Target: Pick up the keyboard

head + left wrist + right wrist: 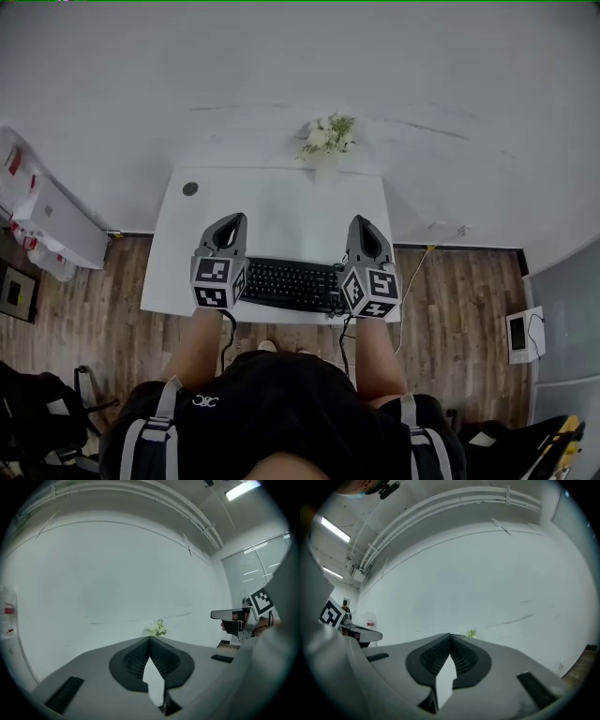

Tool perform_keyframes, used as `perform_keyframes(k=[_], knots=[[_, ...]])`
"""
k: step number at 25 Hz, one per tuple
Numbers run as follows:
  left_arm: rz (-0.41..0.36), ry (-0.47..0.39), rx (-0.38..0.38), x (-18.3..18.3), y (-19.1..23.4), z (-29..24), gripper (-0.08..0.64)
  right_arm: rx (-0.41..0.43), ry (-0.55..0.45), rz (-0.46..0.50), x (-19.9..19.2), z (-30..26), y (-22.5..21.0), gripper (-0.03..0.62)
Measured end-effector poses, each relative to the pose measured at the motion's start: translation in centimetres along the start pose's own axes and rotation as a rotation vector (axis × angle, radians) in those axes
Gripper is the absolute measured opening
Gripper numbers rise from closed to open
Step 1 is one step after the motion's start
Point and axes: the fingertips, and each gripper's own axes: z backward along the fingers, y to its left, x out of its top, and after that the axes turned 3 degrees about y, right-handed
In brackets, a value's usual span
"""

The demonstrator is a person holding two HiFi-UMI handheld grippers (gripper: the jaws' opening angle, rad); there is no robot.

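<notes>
A black keyboard lies along the near edge of the white desk. My left gripper hovers over the keyboard's left end, pointing toward the wall. My right gripper hovers over its right end, pointing the same way. In the left gripper view the left gripper has its jaws together at the tips with nothing between them. The right gripper in its own view looks the same, shut and empty. The keyboard shows in neither gripper view.
A small vase of white flowers stands at the desk's far edge against the wall. A round cable hole sits at the far left of the desk. A white cabinet stands left of it, and a cable runs across the wooden floor on the right.
</notes>
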Motion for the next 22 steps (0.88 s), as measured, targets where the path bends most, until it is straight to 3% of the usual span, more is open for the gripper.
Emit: perform_keyframes(k=[7,13,17,22], knots=[[0.024,0.045,-0.015,-1.7,1.3,-2.0,0.011,-0.047,0.03,0.014,-1.3,-1.3,-1.3,0.006],[0.084,0.145,-0.028,-5.8,1.4,-4.2,0.012,-0.097,0.134,-0.023,-6.4,-1.6,-4.7,0.006],[0.078,0.215,-0.034,-8.5,0.8,-5.1,0.096,-0.134,0.209,-0.019,-10.2,-1.1,-6.9,0.032],[0.065,0.309,-0.013,-12.3,0.8,-5.9,0.123,-0.154,0.311,-0.022,-14.8,-0.4,-8.9,0.063]])
